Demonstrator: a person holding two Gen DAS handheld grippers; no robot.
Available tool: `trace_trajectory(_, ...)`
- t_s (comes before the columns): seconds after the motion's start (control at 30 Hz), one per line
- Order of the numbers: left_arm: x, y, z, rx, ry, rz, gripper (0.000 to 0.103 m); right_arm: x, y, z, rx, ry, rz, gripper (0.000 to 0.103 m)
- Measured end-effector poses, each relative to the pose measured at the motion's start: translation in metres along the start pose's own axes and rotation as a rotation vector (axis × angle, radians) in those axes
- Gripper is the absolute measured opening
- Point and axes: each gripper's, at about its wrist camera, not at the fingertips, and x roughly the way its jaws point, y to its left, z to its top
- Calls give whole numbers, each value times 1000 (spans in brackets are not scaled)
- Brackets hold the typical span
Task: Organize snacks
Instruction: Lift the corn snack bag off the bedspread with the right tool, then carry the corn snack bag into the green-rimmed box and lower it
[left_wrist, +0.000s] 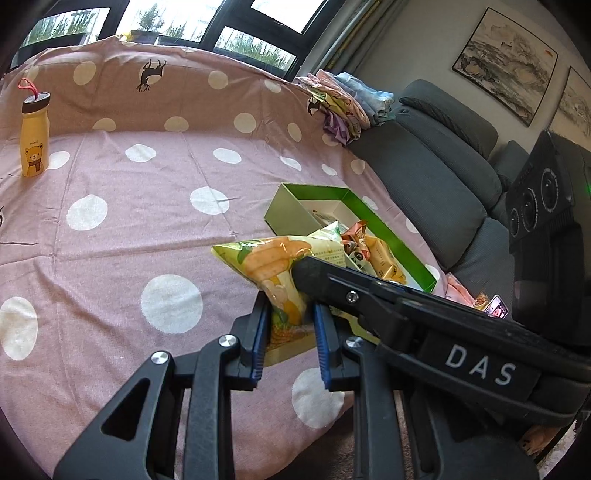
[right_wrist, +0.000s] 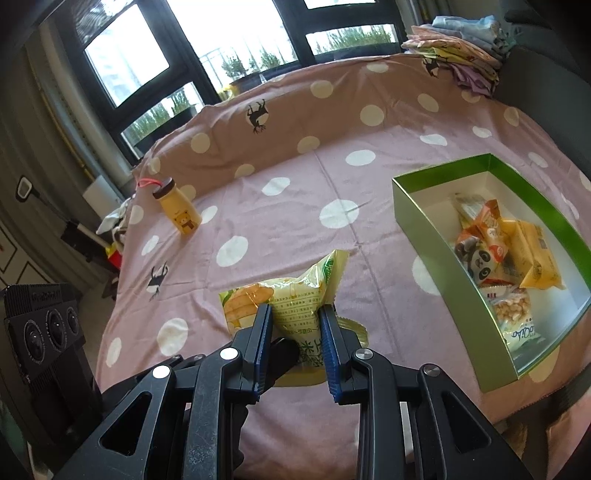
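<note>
A yellow-green snack bag (left_wrist: 266, 258) is held just above the pink dotted cloth, and both grippers are shut on it. My left gripper (left_wrist: 290, 323) clamps its lower end between blue pads. One of the right gripper's fingers (left_wrist: 332, 284) crosses in from the right against the bag. In the right wrist view, my right gripper (right_wrist: 295, 326) pinches the same bag (right_wrist: 295, 295) at its printed back. A dark fingertip (right_wrist: 286, 350) of the left gripper shows behind it. The green box (right_wrist: 417, 221) to the right holds several snack packets (right_wrist: 491, 240).
A yellow bear bottle (left_wrist: 34, 140) stands upright at the far left of the cloth (left_wrist: 129, 240). Folded clothes (left_wrist: 343, 103) are stacked at the far corner. A grey sofa (left_wrist: 443, 166) runs along the right. The green box (left_wrist: 388, 236) lies just beyond the bag.
</note>
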Motion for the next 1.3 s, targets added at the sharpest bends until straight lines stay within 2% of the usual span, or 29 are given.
trace_trajectory(0.3, -3, -26, 14, 41, -52, 6, 20, -21, -8, 12, -9, -55, 31, 29)
trace_trajectory(0.57, 20, -63, 41, 136, -53, -60, 20, -50, -38, 33, 42, -148, -7, 29)
trace_trajectory(0.83, 74, -103, 62, 231, 17, -161, 20, -66, -92, 49, 137, -213, -104, 29)
trace_trajectory(1.03, 105, -124, 70, 266, 73, -198, 20, -69, -134, 56, 223, -227, -129, 29)
trace_trajectory(1.3, 128, -134, 75, 276, 123, -217, 20, -66, -160, 61, 276, -217, -151, 29)
